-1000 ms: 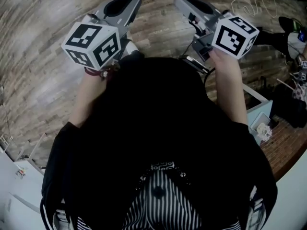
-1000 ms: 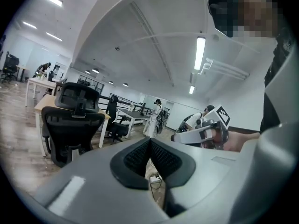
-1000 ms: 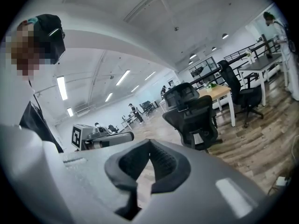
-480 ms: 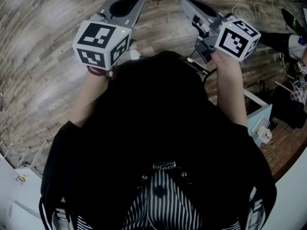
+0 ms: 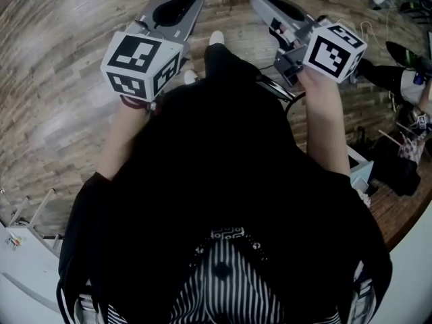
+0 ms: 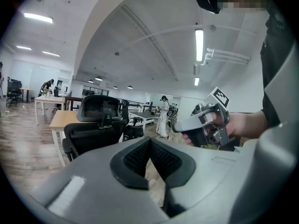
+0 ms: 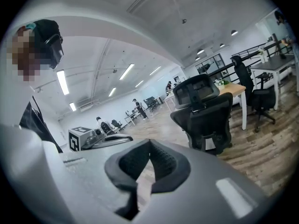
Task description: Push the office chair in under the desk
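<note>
Nearest us, the wearer's dark top and striped trousers fill the lower head view, with both forearms reaching forward. The left gripper [image 5: 191,2] carries the left marker cube [image 5: 142,63]. The right gripper [image 5: 264,3] carries the right marker cube [image 5: 334,49] and sits in the right hand [image 5: 312,79]. Both point out over the plank floor [image 5: 61,86], side by side and apart from each other, with a white shoe [image 5: 216,38] showing low between them. In the left gripper view the dark ribbed pads [image 6: 136,155] meet at their tips: the jaws are closed with nothing between them, and only floor shows through the gap behind. The right gripper view is the same, pads [image 7: 166,160] tip to tip, closed on nothing. Each gripper view also catches the other gripper off to one side, level with it. Ahead, well apart from both grippers, the black office chair [image 6: 96,125] stands with its mesh back and headrest turned toward us. The light-topped desk [image 6: 58,119] is just behind it. The chair stands on the desk's near side, and we cannot tell whether any of the seat reaches under the top. Farther off are more desks and chairs in rows and a few people [image 6: 163,115] among them, too small to detail. Strip lights [image 6: 199,43] run along the white ceiling.
</note>
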The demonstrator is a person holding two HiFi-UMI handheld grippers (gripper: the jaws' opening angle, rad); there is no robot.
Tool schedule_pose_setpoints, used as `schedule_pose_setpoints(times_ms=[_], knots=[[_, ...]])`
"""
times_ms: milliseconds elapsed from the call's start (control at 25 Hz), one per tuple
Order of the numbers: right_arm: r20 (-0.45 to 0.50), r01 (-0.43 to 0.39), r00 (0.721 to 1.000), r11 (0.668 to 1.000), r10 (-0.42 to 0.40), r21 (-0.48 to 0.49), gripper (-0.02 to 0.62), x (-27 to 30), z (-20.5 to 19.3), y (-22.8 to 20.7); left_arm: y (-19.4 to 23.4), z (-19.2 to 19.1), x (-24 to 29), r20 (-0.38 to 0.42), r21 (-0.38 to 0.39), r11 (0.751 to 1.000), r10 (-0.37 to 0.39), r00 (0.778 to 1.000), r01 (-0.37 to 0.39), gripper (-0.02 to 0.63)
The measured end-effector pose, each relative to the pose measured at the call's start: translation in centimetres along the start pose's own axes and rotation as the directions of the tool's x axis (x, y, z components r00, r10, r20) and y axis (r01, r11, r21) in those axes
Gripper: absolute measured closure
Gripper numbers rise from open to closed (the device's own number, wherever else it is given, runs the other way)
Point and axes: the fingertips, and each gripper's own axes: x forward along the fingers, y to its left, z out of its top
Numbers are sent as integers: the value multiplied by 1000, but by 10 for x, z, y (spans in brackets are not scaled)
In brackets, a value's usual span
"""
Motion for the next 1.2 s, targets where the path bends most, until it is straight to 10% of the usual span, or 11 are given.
schedule_pose_setpoints(times_ms=[440, 1200], knots=[[-20, -94, 995, 995, 93, -40, 597, 30, 19, 1, 24, 8, -14, 35, -15, 994, 110, 993, -110, 603], [-94, -165, 982, 986, 162, -34, 596, 141, 134, -125, 167, 66, 117, 16, -67, 981, 183, 983, -182, 603]])
